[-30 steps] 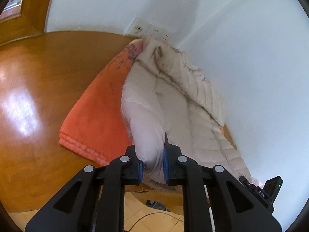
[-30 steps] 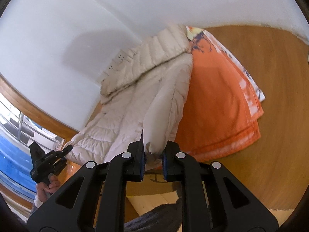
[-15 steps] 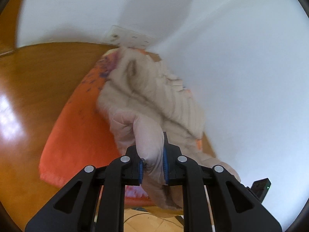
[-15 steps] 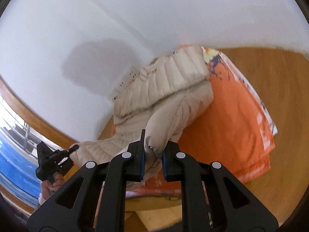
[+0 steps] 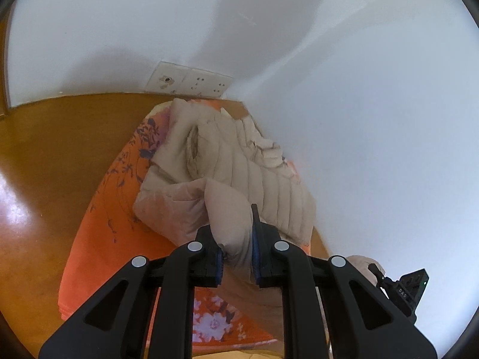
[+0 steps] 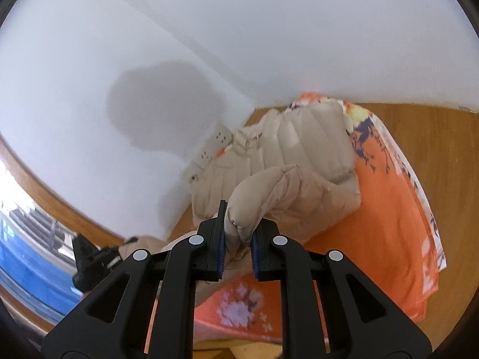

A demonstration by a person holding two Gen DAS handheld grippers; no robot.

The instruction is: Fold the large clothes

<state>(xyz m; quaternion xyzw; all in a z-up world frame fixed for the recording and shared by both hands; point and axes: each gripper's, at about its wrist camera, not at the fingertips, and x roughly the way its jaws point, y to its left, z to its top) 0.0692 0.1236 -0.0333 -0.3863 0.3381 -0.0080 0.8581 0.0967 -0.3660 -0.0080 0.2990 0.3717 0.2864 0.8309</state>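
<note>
1. I have the left gripper (image 5: 236,264) pinching a puffy fold of the beige quilted jacket (image 5: 239,161), its jaws pressed into the padding on both sides so the slippery shell does not slide out as I lift

2. My right gripper (image 6: 236,255) is clamped the same way on another bunched bit of the jacket, near what looks like a cuff or hem end; I cannot tell exactly which edge it is

3. I judge the two grips are there to carry the near portion of the jacket up and over toward the far part, doubling the garment on itself; the raised fabric arches off the pile while the rest lies flat

4. The jacket rests on an orange floral blanket (image 5: 98,233) spread on the wooden worktop (image 5: 45,155), pushed into the corner where two white walls (image 5: 374,119) meet, its far edge close against the wall below the wall sockets (image 5: 191,82)

5. That corner placement probably helps: the wall stops the bulk from sliding away as I push the fold forward

6. Count: one jacket, one blanket (folded into layers, judging by the stacked edges in the right view), two grippers, each holding the jacket, and one strip of wall sockets

7. The fold looks partway done, the lifted part not yet laid down
</note>
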